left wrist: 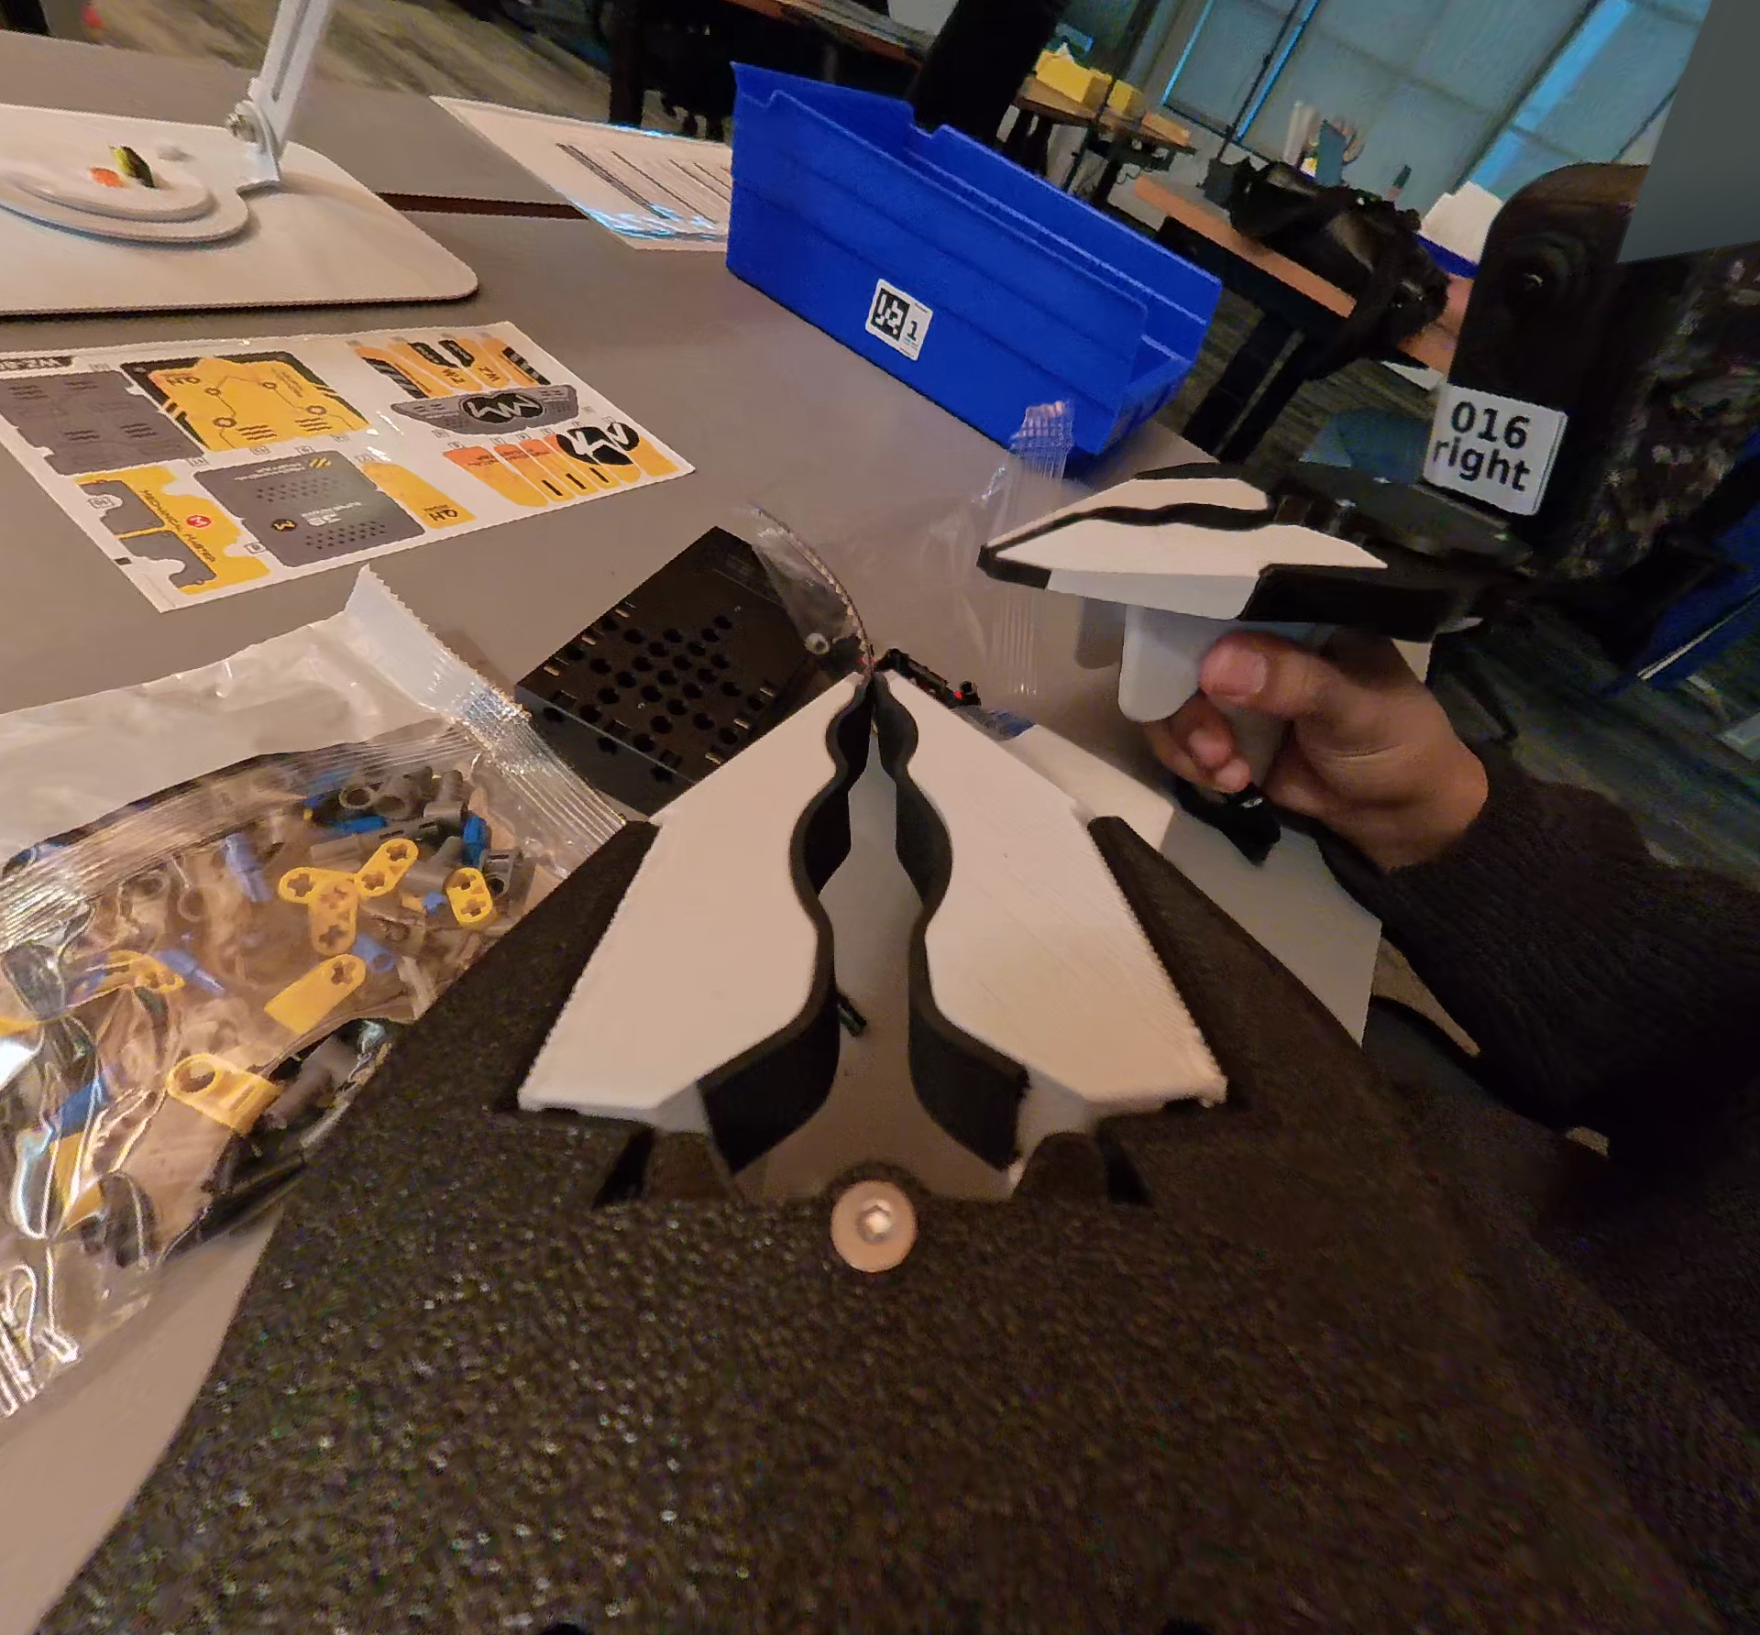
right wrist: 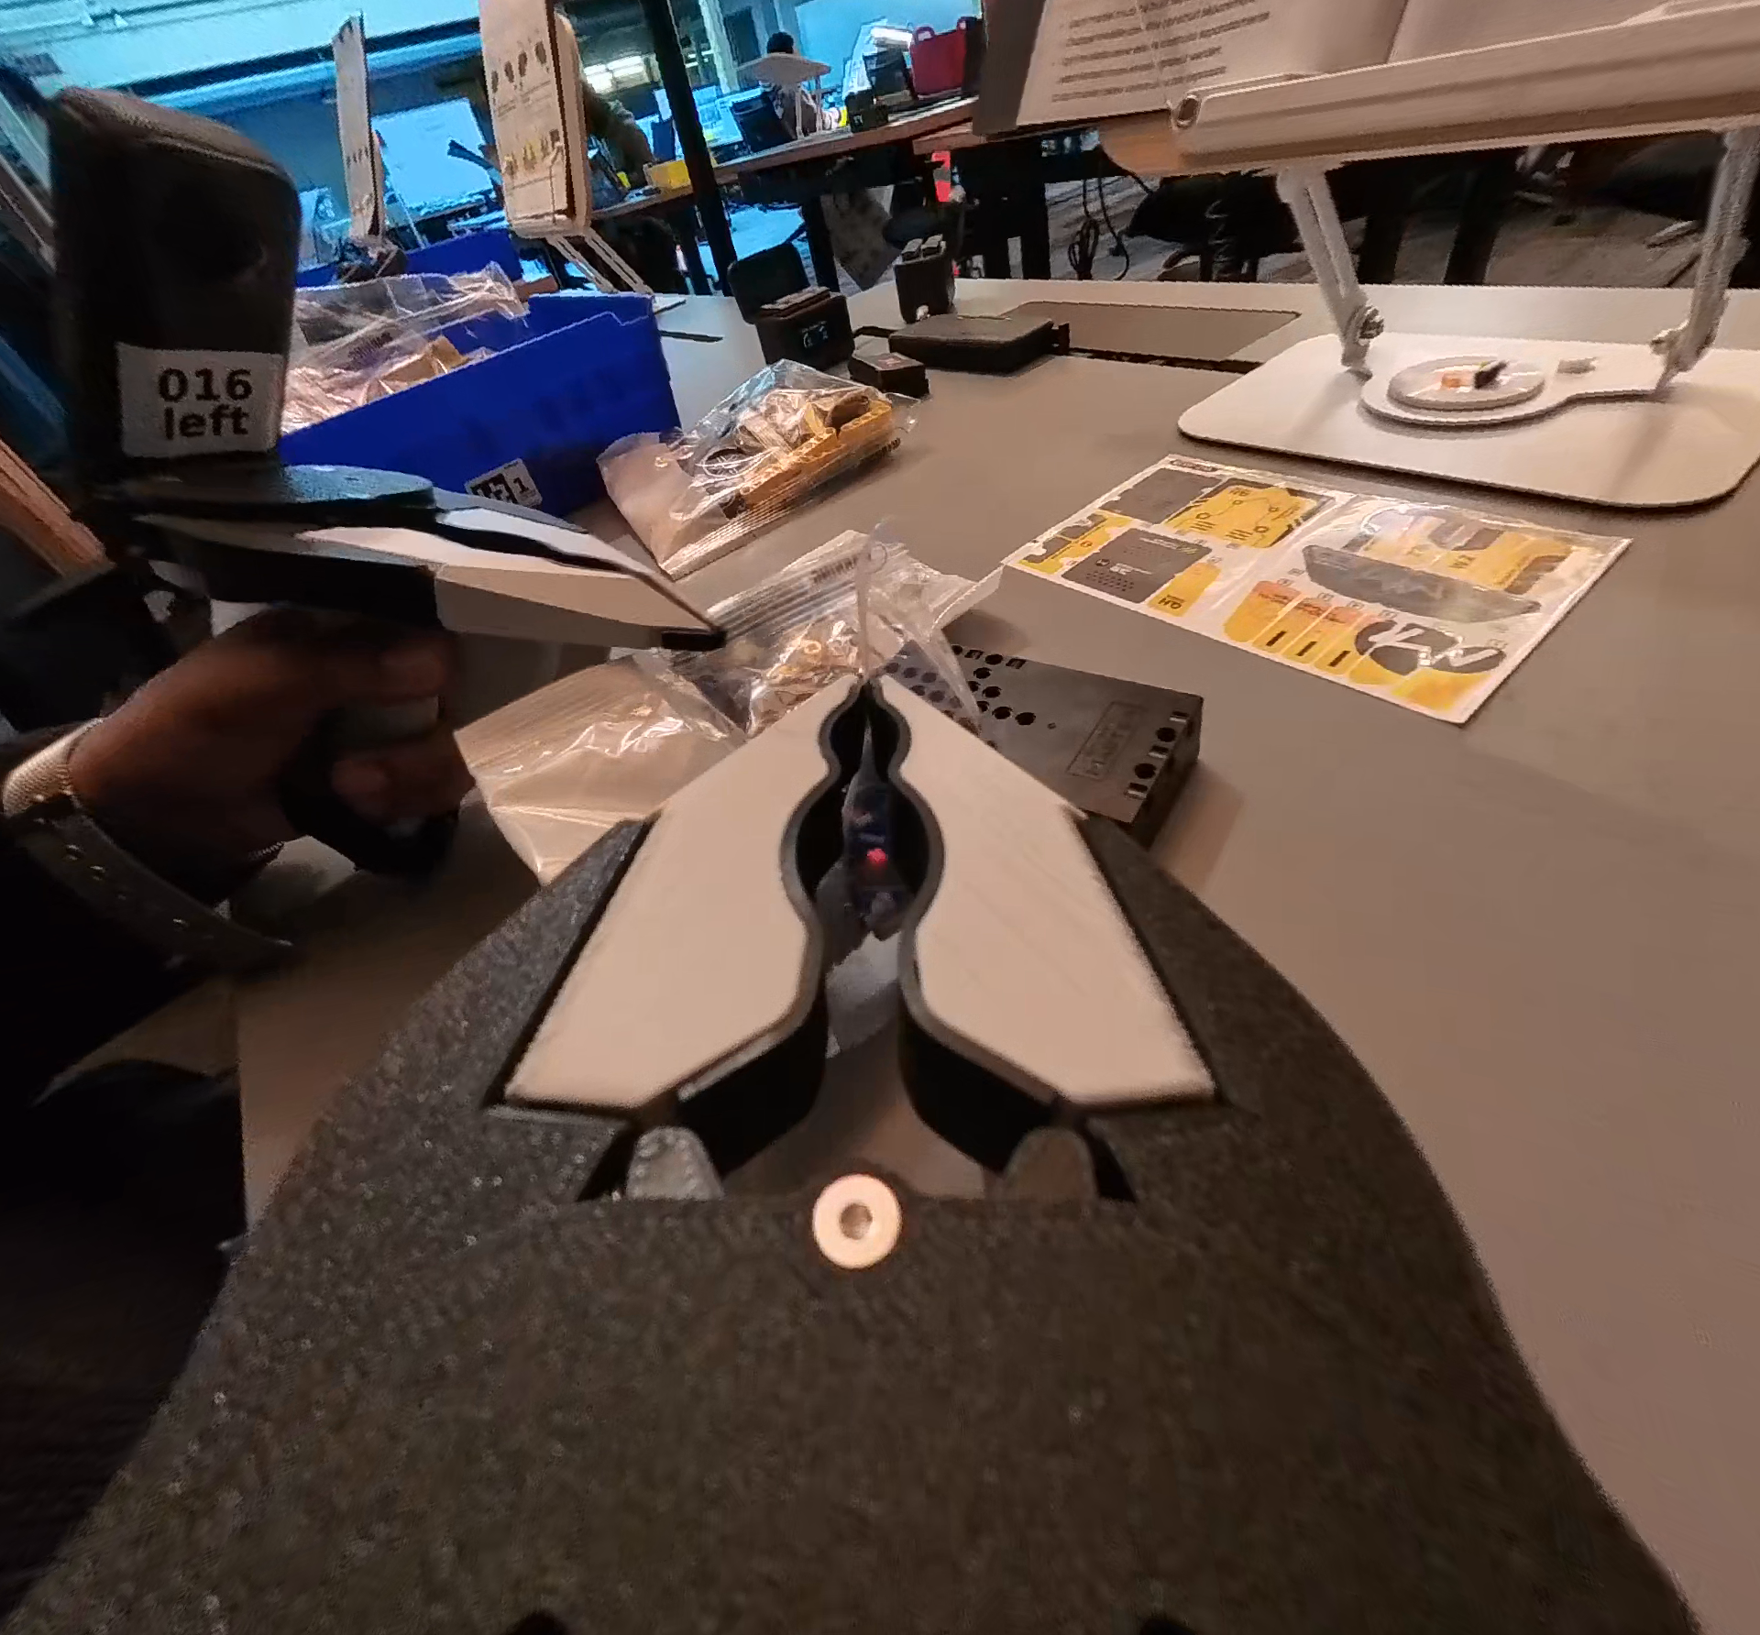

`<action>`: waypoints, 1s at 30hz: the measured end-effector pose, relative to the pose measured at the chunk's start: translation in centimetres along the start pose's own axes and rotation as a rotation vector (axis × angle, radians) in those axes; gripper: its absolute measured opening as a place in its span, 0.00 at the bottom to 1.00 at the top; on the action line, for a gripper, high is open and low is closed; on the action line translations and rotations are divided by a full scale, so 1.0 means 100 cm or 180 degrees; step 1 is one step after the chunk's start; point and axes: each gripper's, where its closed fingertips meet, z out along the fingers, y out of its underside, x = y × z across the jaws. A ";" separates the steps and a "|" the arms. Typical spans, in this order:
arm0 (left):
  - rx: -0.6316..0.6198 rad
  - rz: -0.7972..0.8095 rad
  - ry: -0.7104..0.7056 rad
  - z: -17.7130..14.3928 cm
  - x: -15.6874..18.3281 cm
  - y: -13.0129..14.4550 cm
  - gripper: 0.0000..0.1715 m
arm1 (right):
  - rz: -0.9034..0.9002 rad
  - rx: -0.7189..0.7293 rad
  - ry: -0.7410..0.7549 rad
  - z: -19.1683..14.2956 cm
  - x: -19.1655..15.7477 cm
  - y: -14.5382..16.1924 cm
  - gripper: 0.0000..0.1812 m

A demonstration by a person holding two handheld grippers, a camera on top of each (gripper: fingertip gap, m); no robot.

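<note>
My left gripper (left wrist: 871, 685) is shut, and its tips pinch the edge of a small clear bag (left wrist: 810, 580) with black, red and blue pieces. My right gripper (right wrist: 869, 685) is shut on the same small clear bag (right wrist: 871, 847), whose pieces hang between its fingers while a strip of plastic sticks up past the tips. The right gripper (left wrist: 990, 556) sits just right of and above my left tips. The left gripper (right wrist: 690, 637) shows shut to the left. Under both lies a black perforated box (left wrist: 657, 685), also seen in the right wrist view (right wrist: 1095, 732).
A large bag of yellow, blue and grey parts (left wrist: 286, 875) lies left. A sticker sheet (left wrist: 333, 447) lies on the grey table (left wrist: 667, 332). A blue bin (left wrist: 952, 256) stands behind. A white book stand (right wrist: 1476, 437) and another parts bag (right wrist: 781, 456) are nearby. Spacing between my two grippers at the tips: around 6 cm.
</note>
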 end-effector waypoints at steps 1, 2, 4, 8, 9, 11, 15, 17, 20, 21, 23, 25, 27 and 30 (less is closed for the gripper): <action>0.0000 -0.0006 -0.0002 0.000 0.000 0.000 0.00 | -0.0035 -0.0005 -0.0002 0.000 -0.001 0.000 0.00; -0.0002 -0.0016 -0.0003 0.000 -0.001 0.000 0.00 | -0.0052 -0.0006 -0.0014 0.000 -0.002 0.000 0.00; -0.0023 -0.0033 -0.0011 0.000 -0.002 0.001 0.00 | -0.0023 -0.0003 -0.0045 0.000 -0.003 0.000 0.00; -0.0024 0.0064 -0.0044 0.000 0.002 -0.001 0.03 | 0.0084 -0.0013 -0.0123 0.000 -0.003 0.001 0.00; -0.0006 0.0118 -0.0059 -0.001 0.004 -0.003 0.05 | 0.0083 -0.0021 -0.0132 0.000 -0.003 0.001 0.00; 0.0037 0.0239 -0.0106 -0.002 0.008 -0.008 0.11 | 0.0057 -0.0034 -0.0140 0.000 -0.005 0.002 0.00; 0.0060 0.0476 -0.0217 -0.006 0.016 -0.017 0.14 | -0.0010 -0.0068 -0.0169 0.002 -0.008 0.003 0.00; 0.0141 0.0538 -0.0238 -0.009 0.020 -0.024 0.15 | -0.0036 -0.0082 -0.0190 0.002 -0.010 0.004 0.00; 0.0261 0.0613 -0.0186 -0.014 0.030 -0.033 0.15 | -0.0068 -0.0096 -0.0242 0.002 -0.013 0.005 0.00; 0.0211 0.0645 -0.0121 -0.014 0.034 -0.031 0.15 | -0.0080 -0.0106 -0.0271 0.003 -0.015 0.005 0.00; -0.0110 0.0676 0.0054 -0.006 0.042 -0.014 0.15 | -0.0110 -0.0140 -0.0363 0.003 -0.020 0.007 0.00; -0.0540 0.0702 0.0081 0.005 0.041 0.012 0.15 | -0.0138 -0.0182 -0.0475 0.004 -0.027 0.009 0.00; -0.0758 0.0790 0.0006 0.011 0.038 0.029 0.15 | -0.0176 -0.0204 -0.0515 0.004 -0.030 0.010 0.00; -0.0907 0.0938 -0.0133 0.014 0.033 0.038 0.16 | -0.0194 -0.0196 -0.0586 0.003 -0.033 0.010 0.00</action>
